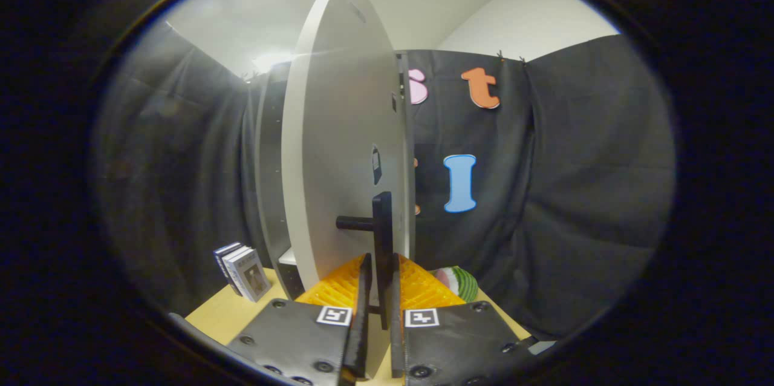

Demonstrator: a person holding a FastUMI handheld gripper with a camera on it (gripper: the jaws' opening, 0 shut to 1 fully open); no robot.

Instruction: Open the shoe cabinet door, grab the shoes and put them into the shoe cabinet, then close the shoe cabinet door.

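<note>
In the gripper view, your gripper (379,289) sits at the bottom centre of the frame with its two fingers drawn close together on either side of the black door handle (382,241), a vertical bar standing off the door on a short horizontal post. Both fingers appear to press on the bar, so you have it clamped. The shoe cabinet door (338,150) fills the centre of the frame, seen almost edge-on and swung well out from the cabinet body (269,168), whose dark opening shows just left of it. My reading is that the opening step is well under way or nearly done; fetching the shoes, placing them inside and closing the door all remain. Just beyond your fingers, at the foot of the door, lies an orange ridged object (417,289), and to its right a green-and-white striped thing (462,282); neither can be confirmed as a shoe from here. At the lower left a few books (242,271) stand on the wooden table (224,313). The door hides most of the cabinet's interior, so you cannot tell whether the shelves are free, and the lower end of the handle is covered by your fingers.
</note>
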